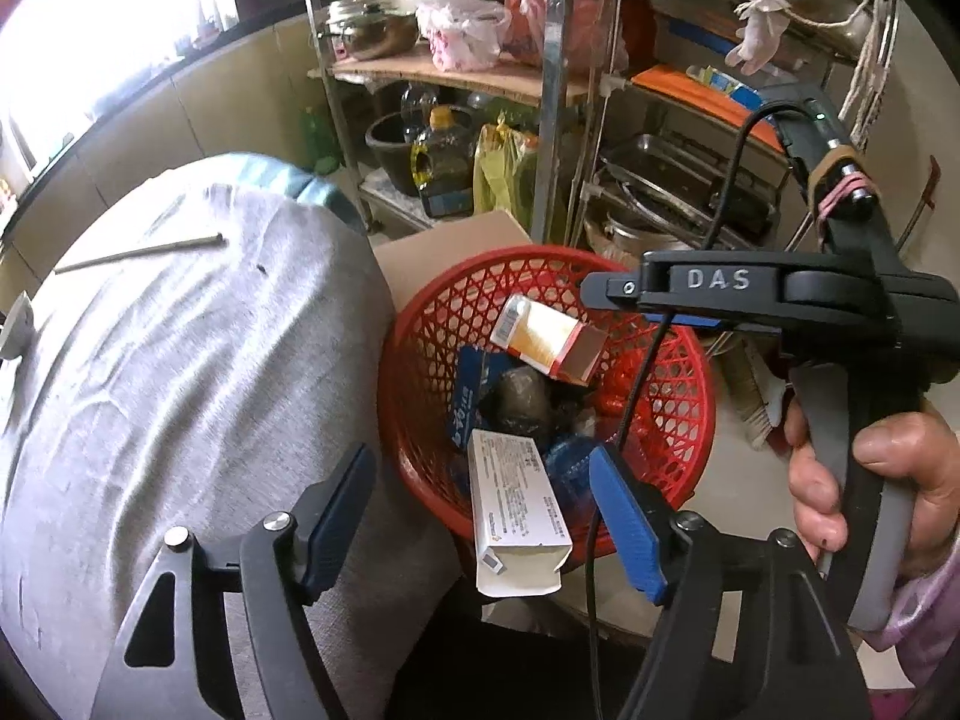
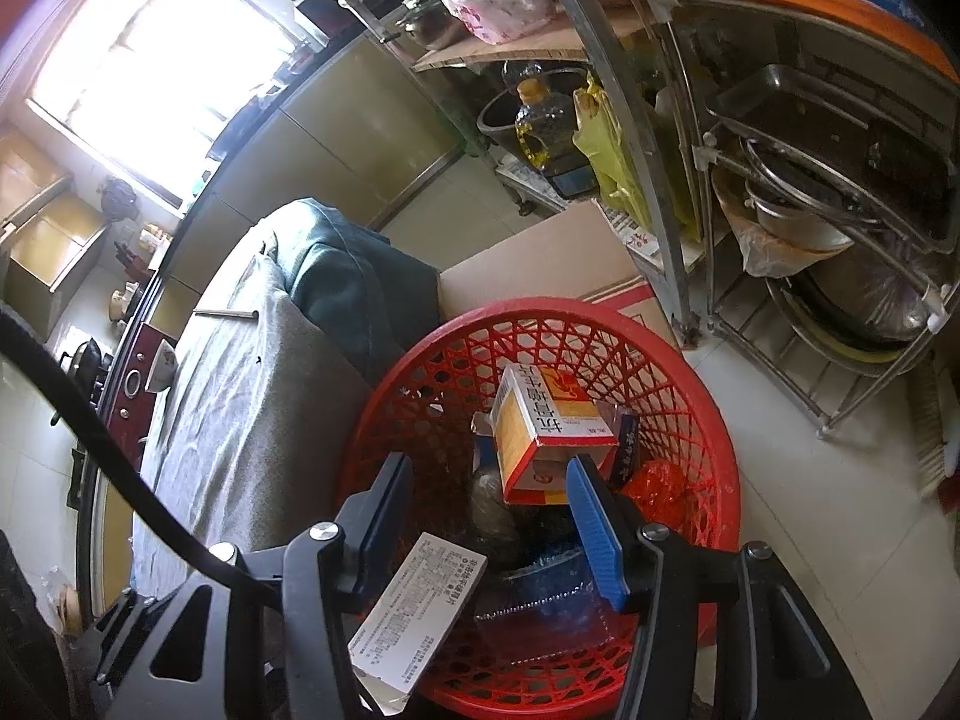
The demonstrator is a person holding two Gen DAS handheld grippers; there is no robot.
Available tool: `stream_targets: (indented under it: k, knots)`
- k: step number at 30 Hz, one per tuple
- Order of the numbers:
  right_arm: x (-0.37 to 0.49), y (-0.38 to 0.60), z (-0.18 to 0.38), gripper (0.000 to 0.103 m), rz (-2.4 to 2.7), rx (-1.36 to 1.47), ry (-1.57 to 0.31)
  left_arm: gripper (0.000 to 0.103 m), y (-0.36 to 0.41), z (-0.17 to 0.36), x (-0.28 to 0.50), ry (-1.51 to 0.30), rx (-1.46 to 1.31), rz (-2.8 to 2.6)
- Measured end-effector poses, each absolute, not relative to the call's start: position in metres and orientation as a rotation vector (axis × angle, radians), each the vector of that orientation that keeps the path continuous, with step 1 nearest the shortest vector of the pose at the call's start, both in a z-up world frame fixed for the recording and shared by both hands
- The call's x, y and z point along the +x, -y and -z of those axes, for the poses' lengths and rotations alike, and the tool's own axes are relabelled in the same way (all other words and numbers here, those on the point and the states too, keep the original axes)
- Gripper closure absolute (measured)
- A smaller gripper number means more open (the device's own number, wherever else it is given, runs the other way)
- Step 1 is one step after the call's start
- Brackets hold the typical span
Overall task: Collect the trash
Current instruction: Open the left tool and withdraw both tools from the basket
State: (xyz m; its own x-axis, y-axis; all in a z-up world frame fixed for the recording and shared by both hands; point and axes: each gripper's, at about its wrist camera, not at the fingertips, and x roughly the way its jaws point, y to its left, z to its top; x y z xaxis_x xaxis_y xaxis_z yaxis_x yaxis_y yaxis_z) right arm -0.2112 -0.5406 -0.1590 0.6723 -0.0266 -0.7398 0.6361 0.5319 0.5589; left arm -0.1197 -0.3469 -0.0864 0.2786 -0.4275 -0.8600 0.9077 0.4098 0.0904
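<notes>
1. My left gripper (image 1: pixel 480 522) has its fingers wide apart. Nothing is pinched between them.
2. A long white box (image 1: pixel 517 516) sits between those fingers. It leans on the near rim of the red basket (image 1: pixel 690 420), and neither pad touches it.
3. My right gripper (image 2: pixel 489 531) also has a gap between its fingers. The pads do not press on anything.
4. An orange and white box (image 2: pixel 549 438) is just past the right finger's tip. I cannot tell if it touches that finger or is falling. In the left view it is over the basket, under the right gripper's finger.
5. Below and beyond the fingers, the basket holds more trash: a dark lump (image 1: pixel 521 405), a blue pack (image 1: pixel 471 399) and some red wrap (image 2: pixel 657 483).
6. To the left of the fingers is a table with a gray cloth (image 1: pixel 180 390).
7. Past the basket is a brown carton (image 2: pixel 540 264), then metal shelves (image 1: pixel 549 120) with pots and bottles.
</notes>
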Motion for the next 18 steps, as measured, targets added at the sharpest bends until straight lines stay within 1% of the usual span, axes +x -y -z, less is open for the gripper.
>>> stream_targets:
  k: [2, 6, 11, 18]
  knots:
    - [-0.211, 0.541, 0.156, 0.044, 0.447, 0.928, -0.743, 0.027, 0.346, 0.082, -0.123, -0.849, 0.663, 0.999]
    - [-0.212, 0.54, 0.149, 0.044, 0.459, 0.907, -0.733, 0.027, 0.344, 0.073, -0.128, -0.805, 0.664, 1.009]
    - [-0.213, 0.54, 0.143, 0.042, 0.47, 0.879, -0.726, 0.027, 0.34, 0.063, -0.128, -0.798, 0.624, 1.035]
    - [-0.215, 0.538, 0.137, 0.042, 0.497, 0.84, -0.721, 0.027, 0.336, 0.053, -0.13, -0.776, 0.59, 1.06]
